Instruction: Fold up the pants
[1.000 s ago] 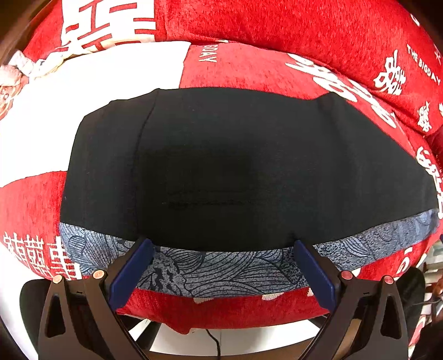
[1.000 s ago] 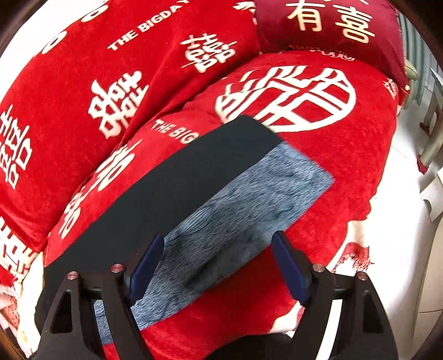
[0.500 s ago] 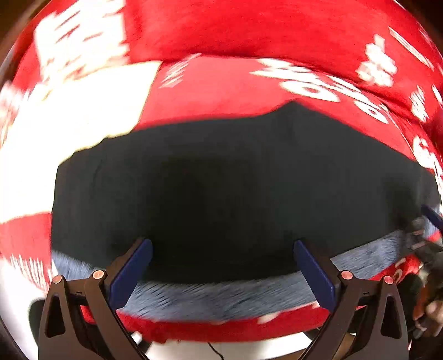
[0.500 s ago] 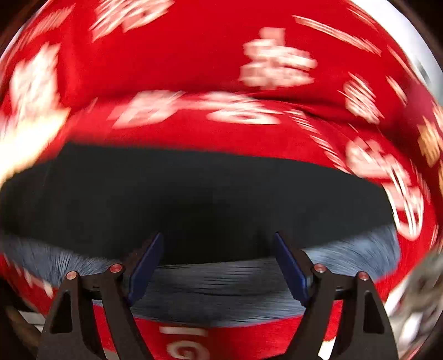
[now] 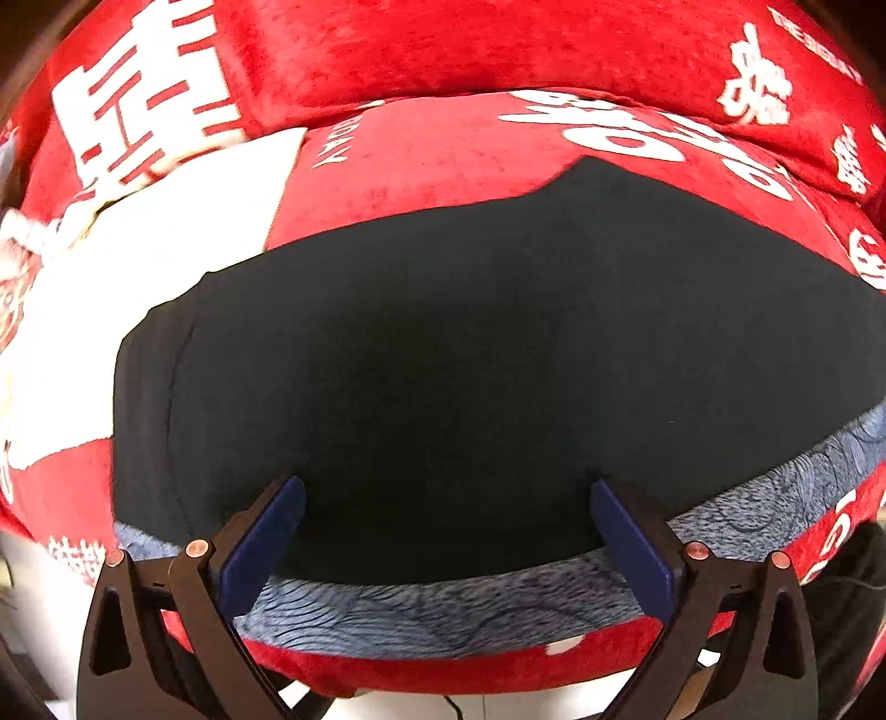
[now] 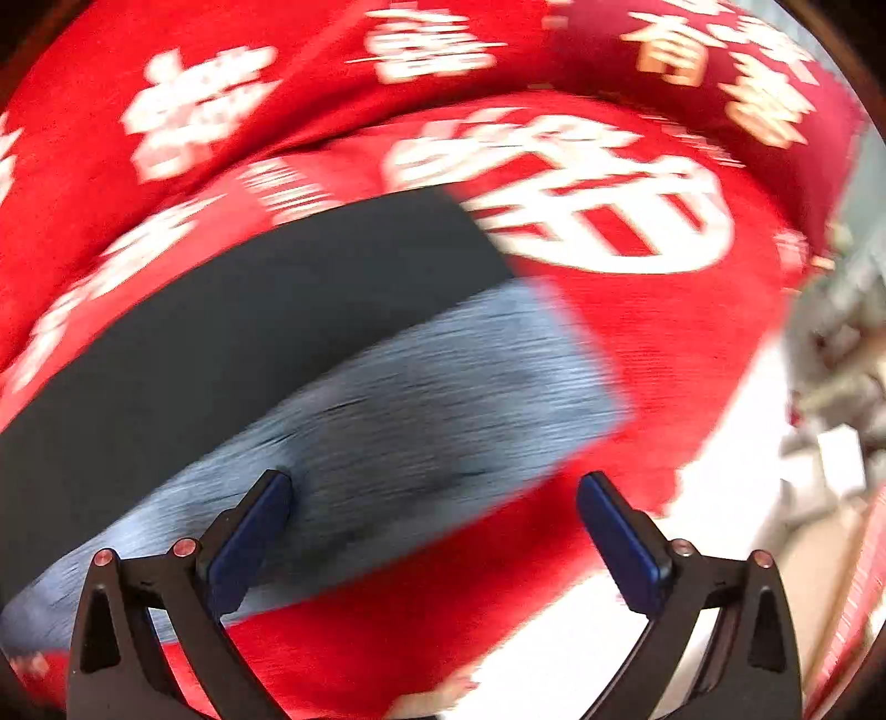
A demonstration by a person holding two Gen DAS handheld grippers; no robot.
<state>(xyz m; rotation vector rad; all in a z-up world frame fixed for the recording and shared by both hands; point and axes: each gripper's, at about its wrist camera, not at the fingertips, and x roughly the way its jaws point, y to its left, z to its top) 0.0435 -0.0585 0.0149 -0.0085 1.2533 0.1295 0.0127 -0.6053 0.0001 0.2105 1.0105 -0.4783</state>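
The pants lie flat on a red sofa seat: a black upper layer over a blue-grey patterned layer that shows along the near edge. My left gripper is open and empty, hovering over the near edge of the black layer. In the blurred right wrist view the pants run diagonally, with the blue-grey leg end exposed. My right gripper is open and empty, above the near edge of the blue-grey leg.
The red seat cushion has white characters, and a red back cushion rises behind it. A white patch lies at the left. Pale floor and clutter lie past the sofa's right end.
The left gripper has moved closer over the pants' near edge. The right gripper swung left across the black layer and has come back over the blue-grey leg end. Both stay open.
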